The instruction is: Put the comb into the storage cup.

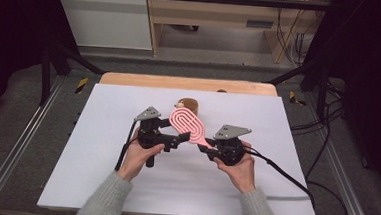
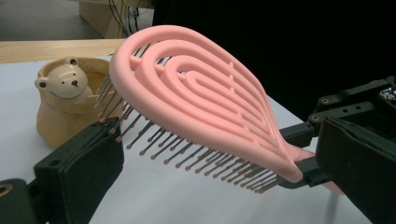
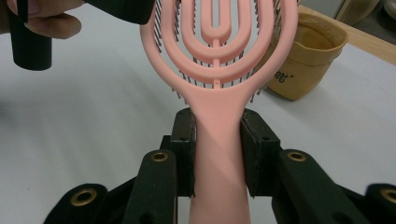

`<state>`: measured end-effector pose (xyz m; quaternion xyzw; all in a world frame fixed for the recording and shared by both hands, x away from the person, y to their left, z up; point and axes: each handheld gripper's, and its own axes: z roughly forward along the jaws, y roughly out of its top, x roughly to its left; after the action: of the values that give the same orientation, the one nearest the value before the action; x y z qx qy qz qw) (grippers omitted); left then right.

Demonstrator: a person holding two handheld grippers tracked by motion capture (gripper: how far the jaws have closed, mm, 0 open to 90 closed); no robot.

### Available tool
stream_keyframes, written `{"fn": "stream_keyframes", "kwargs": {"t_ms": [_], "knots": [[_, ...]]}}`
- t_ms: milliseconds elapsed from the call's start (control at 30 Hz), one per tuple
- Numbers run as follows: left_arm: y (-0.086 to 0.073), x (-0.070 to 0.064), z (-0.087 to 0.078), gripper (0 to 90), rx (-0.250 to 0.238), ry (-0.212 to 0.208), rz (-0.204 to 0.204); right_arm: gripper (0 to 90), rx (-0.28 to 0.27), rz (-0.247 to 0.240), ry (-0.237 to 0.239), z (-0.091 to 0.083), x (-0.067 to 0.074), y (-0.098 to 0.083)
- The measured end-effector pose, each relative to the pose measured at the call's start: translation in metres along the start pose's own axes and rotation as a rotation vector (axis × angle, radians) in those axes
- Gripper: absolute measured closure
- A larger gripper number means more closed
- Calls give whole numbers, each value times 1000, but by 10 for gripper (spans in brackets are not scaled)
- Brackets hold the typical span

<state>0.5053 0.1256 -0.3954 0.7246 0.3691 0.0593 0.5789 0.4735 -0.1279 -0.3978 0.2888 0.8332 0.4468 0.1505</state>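
The white surface (image 1: 99, 182) spreads across the table, with a strip of bare wood (image 1: 130, 80) along its far edge at 12 o'clock. Above its middle, a pink hairbrush (image 1: 187, 125) is held off the surface, bristles down, head toward 11 o'clock and handle toward 5 o'clock. The right gripper (image 1: 207, 150), at 3 o'clock of centre, has its fingers (image 3: 183, 149) closed on the brush handle, one pad pressed to each side. The left gripper (image 1: 180, 141), at 9 o'clock of centre, reaches in under the brush head; its fingers (image 2: 79, 172) stand apart on either side of the bristle rows, and I cannot tell whether they touch the bristles. Just beyond the brush head, at 12 o'clock, a small tan bear-faced pot (image 2: 65, 100) stands upright on the surface.
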Motion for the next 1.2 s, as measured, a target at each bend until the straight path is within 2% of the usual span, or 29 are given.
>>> {"fn": "stream_keyframes", "kwargs": {"t_ms": [400,700,967,1200], "knots": [[-1,-1,7,38,-11,0,-16,695,-17,-8,8,0,2,0],[-1,-1,8,139,-18,3,-36,694,-31,-13,15,0,2,0],[-1,0,7,270,-33,-1,-71,694,-39,-16,25,1,3,0],[-1,0,6,313,-31,-15,-88,694,-43,-23,24,1,3,0]]}}
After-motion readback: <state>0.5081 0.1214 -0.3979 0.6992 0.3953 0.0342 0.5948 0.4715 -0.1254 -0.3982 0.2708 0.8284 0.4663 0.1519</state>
